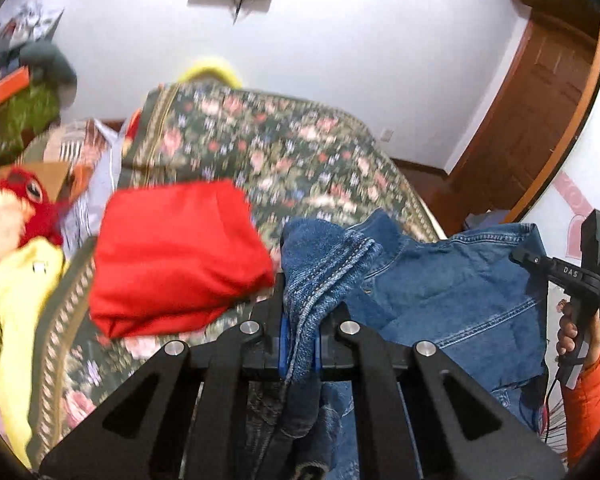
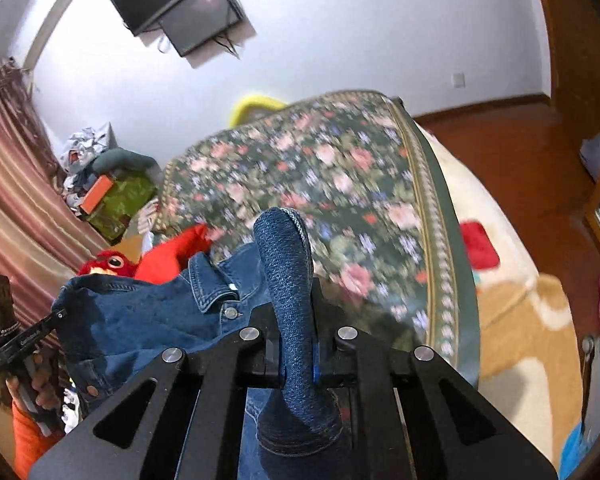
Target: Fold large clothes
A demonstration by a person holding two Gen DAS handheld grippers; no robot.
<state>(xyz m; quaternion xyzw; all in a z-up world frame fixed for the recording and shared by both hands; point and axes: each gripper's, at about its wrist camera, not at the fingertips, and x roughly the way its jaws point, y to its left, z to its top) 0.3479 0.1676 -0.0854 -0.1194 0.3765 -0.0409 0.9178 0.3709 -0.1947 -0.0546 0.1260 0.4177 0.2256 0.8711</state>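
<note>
A blue denim jacket point(image 1: 452, 292) hangs lifted above the floral bedspread point(image 1: 276, 148). My left gripper point(image 1: 300, 344) is shut on a bunched fold of its denim, which sticks up between the pads. My right gripper point(image 2: 298, 356) is shut on another rolled edge of the same denim jacket point(image 2: 140, 320). The jacket's collar and a metal button point(image 2: 231, 312) show in the right wrist view. Each view shows the other gripper held in a hand with an orange sleeve, the right gripper point(image 1: 576, 280) at the right edge and the left gripper point(image 2: 16, 344) at the left edge.
A folded red garment point(image 1: 176, 256) lies on the bedspread point(image 2: 340, 184) left of the jacket. A red plush toy point(image 1: 16, 208) and yellow cloth point(image 1: 20, 320) sit at the bed's left side. Cluttered boxes point(image 2: 112, 196), a striped curtain point(image 2: 8, 184), a wall screen point(image 2: 188, 4) and a wooden door point(image 1: 540, 112) surround the bed.
</note>
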